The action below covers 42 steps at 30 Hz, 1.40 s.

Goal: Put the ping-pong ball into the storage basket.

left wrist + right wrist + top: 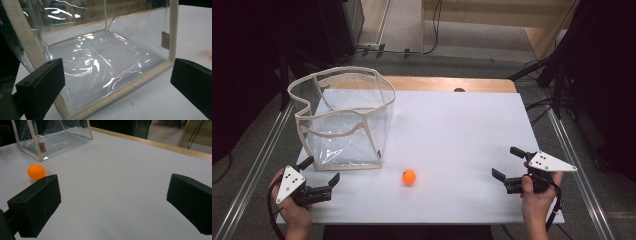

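Observation:
An orange ball (409,176) lies on the white table top (452,130), near the front and a little left of centre; it also sits at the left of the right gripper view (36,172). A clear plastic bag with cream fabric trim (343,117) stands upright and open at the table's left. My left gripper (319,171) is open just in front of the bag's near corner, looking through its clear wall (105,62). My right gripper (507,162) is open near the front right edge, with nothing between its jaws.
A wooden table edge (452,84) runs behind the white top. Metal rails (257,160) flank the table on both sides. Cables and dark stands (557,75) sit on the floor at the back right.

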Each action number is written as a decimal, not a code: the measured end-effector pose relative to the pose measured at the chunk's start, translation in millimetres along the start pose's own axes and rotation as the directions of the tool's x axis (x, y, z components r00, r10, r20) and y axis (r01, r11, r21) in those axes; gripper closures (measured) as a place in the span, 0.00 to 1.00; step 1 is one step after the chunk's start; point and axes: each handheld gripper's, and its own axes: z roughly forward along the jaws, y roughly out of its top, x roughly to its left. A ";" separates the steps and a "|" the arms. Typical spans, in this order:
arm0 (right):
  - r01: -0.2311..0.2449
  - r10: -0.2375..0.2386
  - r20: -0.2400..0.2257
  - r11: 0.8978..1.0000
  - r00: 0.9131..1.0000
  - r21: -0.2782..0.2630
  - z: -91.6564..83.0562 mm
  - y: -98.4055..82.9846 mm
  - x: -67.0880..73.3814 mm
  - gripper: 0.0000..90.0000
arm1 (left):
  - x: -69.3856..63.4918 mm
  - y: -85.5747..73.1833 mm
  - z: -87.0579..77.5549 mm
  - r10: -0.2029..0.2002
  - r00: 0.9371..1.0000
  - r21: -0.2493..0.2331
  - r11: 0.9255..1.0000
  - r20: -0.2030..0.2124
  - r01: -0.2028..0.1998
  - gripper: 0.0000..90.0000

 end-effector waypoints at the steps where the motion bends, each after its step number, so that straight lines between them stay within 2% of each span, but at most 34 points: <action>1: 0.003 -0.003 0.002 1.000 1.000 0.000 0.4 1.6 1.3 0.00 | 0.0 0.0 -0.1 0.000 1.000 0.000 1.000 0.000 0.000 0.00; 10: 0.030 -0.030 -0.007 0.999 1.000 0.012 6.4 13.2 8.5 0.00 | 0.1 -0.1 -0.3 -0.003 1.000 -0.002 1.000 0.000 0.003 0.00; 13: 0.047 -0.047 -0.021 0.999 0.999 0.023 10.5 19.1 11.9 0.00 | 0.0 -0.1 -0.2 -0.001 1.000 0.000 1.000 0.000 0.001 0.00; 29: 0.078 -0.074 -0.080 0.996 0.994 0.042 27.0 37.7 24.1 0.00 | -0.3 0.0 0.0 0.003 1.000 0.002 1.000 -0.001 -0.003 0.00; 42: 0.112 -0.102 -0.131 0.991 0.986 0.072 44.2 50.8 37.0 0.00 | -0.2 0.0 -0.2 0.002 1.000 0.001 1.000 0.000 -0.002 0.00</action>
